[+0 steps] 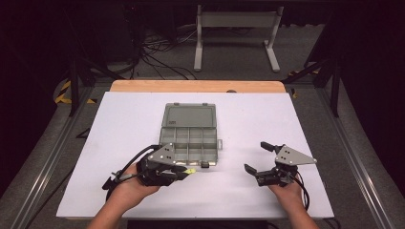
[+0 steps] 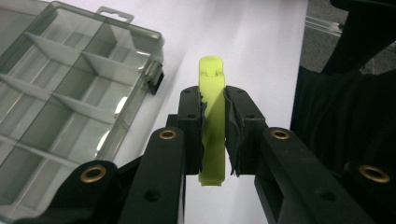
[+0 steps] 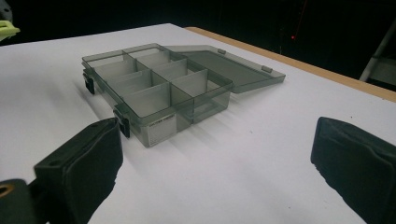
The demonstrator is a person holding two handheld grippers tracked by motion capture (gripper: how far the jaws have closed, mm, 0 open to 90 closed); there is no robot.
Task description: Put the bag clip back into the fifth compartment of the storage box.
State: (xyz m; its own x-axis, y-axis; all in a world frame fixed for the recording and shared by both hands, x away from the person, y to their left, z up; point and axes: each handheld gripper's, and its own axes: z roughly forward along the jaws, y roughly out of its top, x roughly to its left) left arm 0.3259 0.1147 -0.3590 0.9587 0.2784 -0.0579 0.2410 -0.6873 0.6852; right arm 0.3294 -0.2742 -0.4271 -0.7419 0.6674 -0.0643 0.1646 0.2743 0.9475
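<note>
High view: the white counter spreads across the frame, with a strip of bare wood along its far edge. Near its middle lies the smoky clear organizer box, its lid folded back flat toward the far side and its tray split into 8 compartments, 2 rows of 4. The compartments look bare as far as the pictures show. 2 dark latches sit on the box's near wall.

The left hand-held gripper hovers just at the box's near left corner, held in the person's left hand. In the left gripper view its 2 black jaws are clenched on a slim yellow-green clip, which stands lengthwise between the pads, one end poking out beyond the fingertips and the other end showing below them. The clip is off the counter, just beside the box's corner, not in any compartment.

The right hand-held gripper is well to the right of the box, near the counter's front edge, its jaws spread wide and released, with nothing between them.
</note>
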